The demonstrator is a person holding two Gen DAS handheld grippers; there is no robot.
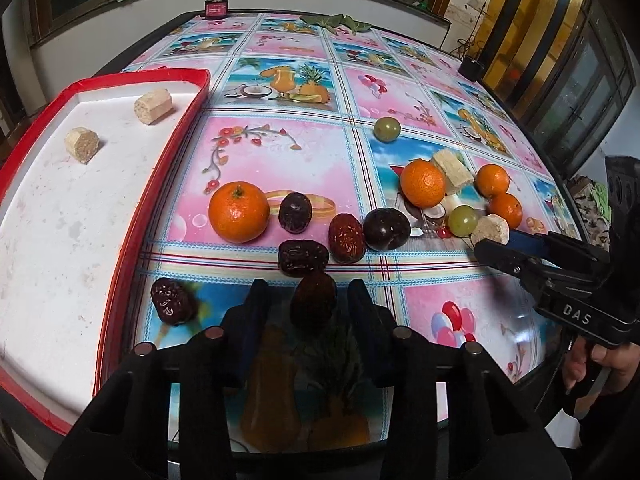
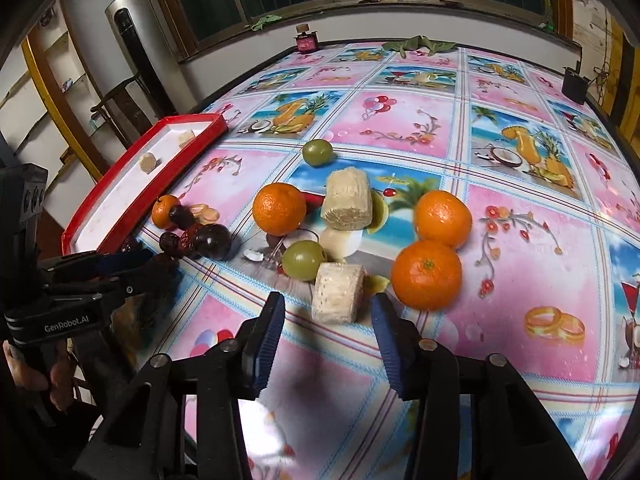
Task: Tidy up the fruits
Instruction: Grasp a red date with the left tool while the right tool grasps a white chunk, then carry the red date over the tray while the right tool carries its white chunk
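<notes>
My left claw (image 1: 306,304) is spread wide over the desk (image 1: 280,148), and one dark red date (image 1: 313,299) lies between its two fingers, close to the tips; I cannot tell whether either pad touches it. Another date (image 1: 173,300) sits just off the left finger, near the red edge of the tray (image 1: 120,264), which holds two pale cake pieces (image 1: 82,144) on its white floor. Just ahead of the claw lie two more dates (image 1: 303,257), a dark plum (image 1: 386,229) and an orange (image 1: 239,212).

My right claw (image 2: 328,312) is also wide open and has hold of nothing. A pale round cake piece (image 2: 338,294) stands on the desk just beyond the tips, centred in the gap, apart from both fingers. A green grape (image 2: 303,260) touches its far left side, and two oranges (image 2: 426,274) sit just to its right, one behind the other. Further on lie a third orange (image 2: 279,209), a larger cake piece (image 2: 347,200) on its side, and a second grape (image 2: 317,152) well behind them.
</notes>
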